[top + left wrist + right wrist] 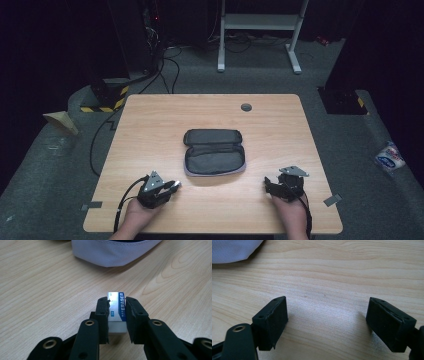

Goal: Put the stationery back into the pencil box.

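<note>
Eraser (117,312) clamped between my left claw (172,185) jaws, white block in a blue-and-white sleeve, held just above the wooden surface (150,125) near its 7 o'clock corner. Grey pencil case (214,152) lies open at centre, at about 1 o'clock from that claw and apart from it. My right claw (267,184) sits low at 5 o'clock, jaws spread wide, nothing between them.

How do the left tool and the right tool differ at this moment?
The left tool is shut on the eraser; the right tool is open with nothing between its jaws. In the high view the left tool points toward the open pencil case; the right tool points leftward. Both stand near the wooden table's front edge.
</note>
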`<state>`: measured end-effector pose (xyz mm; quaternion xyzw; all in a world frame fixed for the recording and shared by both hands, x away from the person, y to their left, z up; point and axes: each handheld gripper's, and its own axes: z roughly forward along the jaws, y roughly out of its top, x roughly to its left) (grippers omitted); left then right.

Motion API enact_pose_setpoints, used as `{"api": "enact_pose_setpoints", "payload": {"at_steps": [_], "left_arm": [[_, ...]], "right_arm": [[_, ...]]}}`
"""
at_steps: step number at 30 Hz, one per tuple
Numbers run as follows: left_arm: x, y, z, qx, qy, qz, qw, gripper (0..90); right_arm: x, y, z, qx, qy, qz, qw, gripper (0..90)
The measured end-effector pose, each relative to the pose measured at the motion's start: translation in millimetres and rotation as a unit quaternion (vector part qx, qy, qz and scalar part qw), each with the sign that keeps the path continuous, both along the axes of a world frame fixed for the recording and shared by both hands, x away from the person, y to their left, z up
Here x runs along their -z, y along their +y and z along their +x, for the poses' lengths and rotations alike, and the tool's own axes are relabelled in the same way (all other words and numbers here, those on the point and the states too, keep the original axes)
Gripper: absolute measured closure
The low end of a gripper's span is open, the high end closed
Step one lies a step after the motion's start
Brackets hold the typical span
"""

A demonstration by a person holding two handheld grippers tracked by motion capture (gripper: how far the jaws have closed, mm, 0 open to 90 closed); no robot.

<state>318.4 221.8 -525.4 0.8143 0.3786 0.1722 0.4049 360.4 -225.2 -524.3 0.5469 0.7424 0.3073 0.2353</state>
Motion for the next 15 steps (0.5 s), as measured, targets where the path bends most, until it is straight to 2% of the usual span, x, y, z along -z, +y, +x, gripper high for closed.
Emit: {"api": "enact_pose_setpoints", "payload": {"at_steps": [15], "left_arm": [[-7.4, 7.5, -1.6, -0.025, -0.023, -0.028, 0.999, 72.7]], "right_arm": [[0.0, 0.0, 0.0, 0.0, 0.0, 0.0, 1.0, 17.3]]}}
